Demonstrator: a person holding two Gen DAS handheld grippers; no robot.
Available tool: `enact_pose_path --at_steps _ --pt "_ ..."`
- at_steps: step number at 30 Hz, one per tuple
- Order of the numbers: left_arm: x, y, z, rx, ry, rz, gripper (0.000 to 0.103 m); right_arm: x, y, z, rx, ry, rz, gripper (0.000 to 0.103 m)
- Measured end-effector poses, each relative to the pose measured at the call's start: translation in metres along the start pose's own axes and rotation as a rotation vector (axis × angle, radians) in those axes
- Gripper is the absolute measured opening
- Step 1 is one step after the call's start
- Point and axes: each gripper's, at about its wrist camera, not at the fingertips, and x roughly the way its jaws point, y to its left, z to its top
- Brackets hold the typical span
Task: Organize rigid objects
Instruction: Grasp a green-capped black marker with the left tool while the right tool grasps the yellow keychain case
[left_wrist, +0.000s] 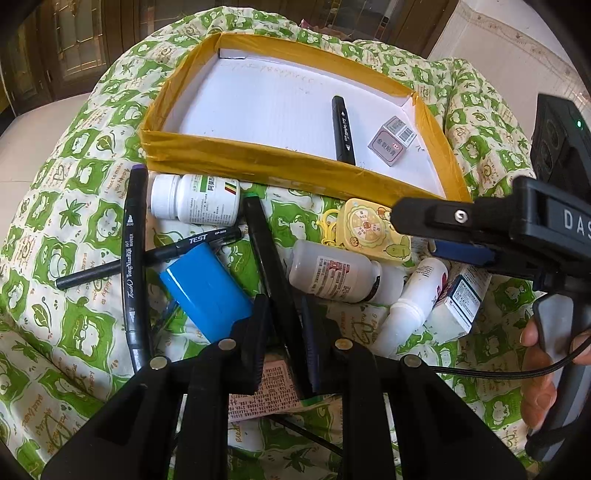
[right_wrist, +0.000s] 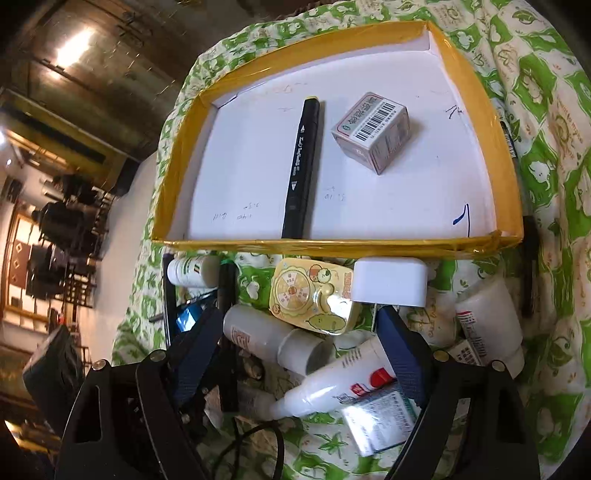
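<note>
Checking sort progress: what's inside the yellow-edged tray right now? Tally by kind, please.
Inside the tray:
black marker: 1
small printed box: 1
Total: 2

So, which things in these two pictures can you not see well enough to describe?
- Left wrist view: pink printed packet, mostly hidden under the left gripper, whose jaws are shut on a black marker pen.
- Right wrist view: blue cylinder, mostly hidden by the right gripper finger.
- Right wrist view: small white printed box, blurred, text unreadable.
- Both views: handwriting on the yellow-taped tray, too small.
</note>
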Motion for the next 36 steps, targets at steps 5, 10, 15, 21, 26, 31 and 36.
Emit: enact_pose_path --at_steps 5,10,15,21,26,31,36 --pt "-0.001 0.000 0.000 -0.005 -0.002 -0.004 0.016 -0.006 -0.012 0.004 0.032 0.012 0.049 0.078" --pt "-0.001 -0.001 0.000 -0.011 -0.001 -0.008 0.016 -0.017 -0.009 0.004 0.038 -0.006 0.067 0.078" --pt "-0.001 0.000 0.000 -0.010 -0.002 -0.008 0.016 -0.006 0.003 -0.005 0.023 0.054 0.070 0.077" --pt "0.000 -0.002 0.001 -0.007 0.003 -0.004 0.016 0.024 0.014 0.003 -0.003 0.046 -0.056 0.076" --pt "0.001 -0.001 0.001 -0.007 0.005 -0.005 0.016 0.046 0.023 0.015 -0.010 0.016 -0.193 0.070" --pt "0.001 0.001 -0.001 -0.008 0.009 -0.007 0.016 0.052 0.025 0.018 -0.019 0.028 -0.268 0.060" --pt "0.006 0.004 0.002 -0.017 0.025 -0.015 0.016 0.032 0.020 0.010 -0.051 0.009 -0.198 0.060"
